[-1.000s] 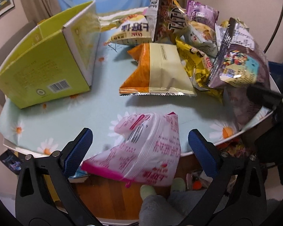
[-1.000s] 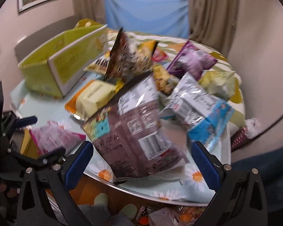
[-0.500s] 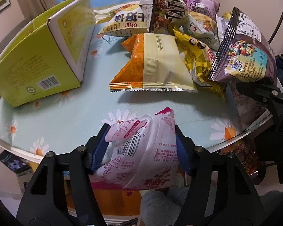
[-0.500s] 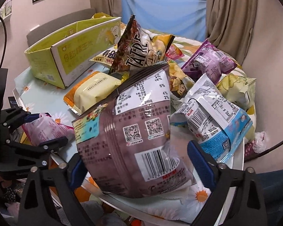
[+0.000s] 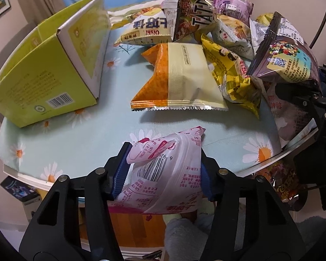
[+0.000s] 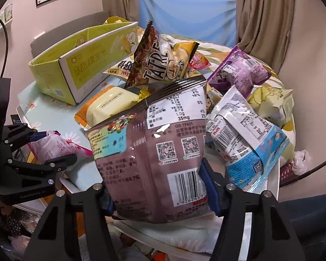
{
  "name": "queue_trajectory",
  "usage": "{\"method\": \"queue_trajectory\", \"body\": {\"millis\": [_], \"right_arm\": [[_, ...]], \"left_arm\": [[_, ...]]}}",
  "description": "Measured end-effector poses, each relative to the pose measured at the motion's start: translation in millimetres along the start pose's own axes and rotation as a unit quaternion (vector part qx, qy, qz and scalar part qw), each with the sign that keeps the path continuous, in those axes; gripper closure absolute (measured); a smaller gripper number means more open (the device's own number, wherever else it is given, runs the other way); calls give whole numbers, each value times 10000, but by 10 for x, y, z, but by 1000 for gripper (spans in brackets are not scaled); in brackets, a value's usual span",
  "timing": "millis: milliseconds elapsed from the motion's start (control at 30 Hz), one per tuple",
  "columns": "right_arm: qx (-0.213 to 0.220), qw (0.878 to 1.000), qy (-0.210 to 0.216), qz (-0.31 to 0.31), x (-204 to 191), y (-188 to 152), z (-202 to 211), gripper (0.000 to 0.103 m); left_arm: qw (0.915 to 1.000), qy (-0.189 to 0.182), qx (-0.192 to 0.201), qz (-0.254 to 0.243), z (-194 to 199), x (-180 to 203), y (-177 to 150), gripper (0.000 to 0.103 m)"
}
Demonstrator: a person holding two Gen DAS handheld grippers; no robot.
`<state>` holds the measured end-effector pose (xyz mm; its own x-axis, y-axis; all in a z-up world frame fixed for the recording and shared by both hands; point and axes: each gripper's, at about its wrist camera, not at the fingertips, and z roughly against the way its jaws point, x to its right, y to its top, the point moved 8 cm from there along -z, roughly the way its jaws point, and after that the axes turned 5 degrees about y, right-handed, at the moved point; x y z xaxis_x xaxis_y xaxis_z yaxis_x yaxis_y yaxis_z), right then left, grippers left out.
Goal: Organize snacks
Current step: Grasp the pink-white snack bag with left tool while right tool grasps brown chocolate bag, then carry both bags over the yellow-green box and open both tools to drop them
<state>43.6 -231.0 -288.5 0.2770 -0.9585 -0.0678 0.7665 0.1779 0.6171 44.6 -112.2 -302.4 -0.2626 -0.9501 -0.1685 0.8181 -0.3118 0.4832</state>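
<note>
Left wrist view: left gripper (image 5: 163, 174) clamped on pink-white plastic snack bag (image 5: 165, 174) at near table edge; open yellow-green cardboard box (image 5: 43, 80) lies ahead-left, nearer this arm; right gripper (image 6: 160, 193) grips brown foil snack bag (image 6: 154, 152)

Your left gripper (image 5: 163, 174) has its blue fingers (image 5: 120, 171) clamped on a pink bag (image 5: 167, 174); your right gripper (image 6: 160, 191), at 3 o'clock, pinches a brown bag (image 6: 154, 148).
</note>
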Motion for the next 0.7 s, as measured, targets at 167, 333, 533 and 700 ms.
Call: {"method": "queue_trajectory", "body": {"millis": [167,333,533,700], "right_arm": [[123,9999,-25,-105,48,58,158,45],[328,9993,-71,-166,55,204,386,45],[610,9980,-33,-150,6,564,649,45],[936,9956,-8,-75,-142,1059,796,45]], "left_arm": [[9999,9,92,59,138,-54,81,52],[9992,26,351,162,428,-147,225,52],[9958,172,810,388,845,-396,547,52],[9904,298,1226,555,1109,-740,946,52]]}}
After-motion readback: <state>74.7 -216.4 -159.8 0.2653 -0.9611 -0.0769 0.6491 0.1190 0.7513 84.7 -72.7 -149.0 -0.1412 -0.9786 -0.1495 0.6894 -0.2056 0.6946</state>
